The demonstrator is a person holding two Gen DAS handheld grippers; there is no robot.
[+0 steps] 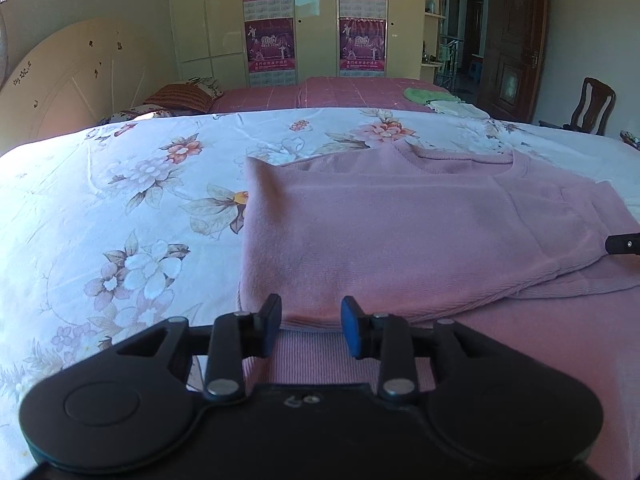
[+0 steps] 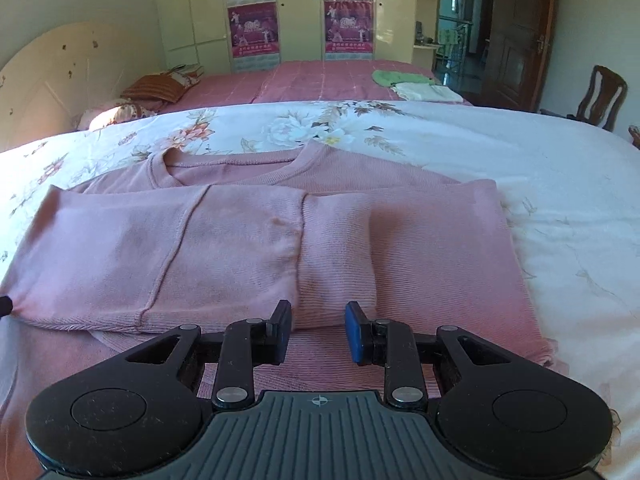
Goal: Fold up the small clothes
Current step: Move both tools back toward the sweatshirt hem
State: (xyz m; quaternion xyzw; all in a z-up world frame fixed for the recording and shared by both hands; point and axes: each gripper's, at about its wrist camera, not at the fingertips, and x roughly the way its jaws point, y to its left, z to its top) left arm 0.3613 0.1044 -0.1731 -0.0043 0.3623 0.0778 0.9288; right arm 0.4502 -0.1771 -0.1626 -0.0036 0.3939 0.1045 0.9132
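Note:
A pink knit sweater (image 1: pixel 400 220) lies flat on the floral bedsheet (image 1: pixel 120 200), neckline away from me. Both side parts are folded in, and one sleeve crosses the chest and ends in a ribbed cuff (image 2: pixel 336 264). My left gripper (image 1: pixel 310 322) hovers over the sweater's near left hem. Its blue pads stand apart with nothing pinched. My right gripper (image 2: pixel 318 330) sits just before the cuff's near end, jaws apart, and the fabric lies flat under them. The right gripper's tip (image 1: pixel 624 243) shows at the edge of the left wrist view.
Beyond the floral bed is a second bed with a pink cover (image 2: pixel 320 80), which holds a green cloth (image 2: pixel 396 77) and a white cloth (image 2: pixel 428 91). A wooden headboard (image 1: pixel 60 80) stands on the left, a wardrobe (image 1: pixel 312 20) behind, and a chair (image 1: pixel 596 106) at the right.

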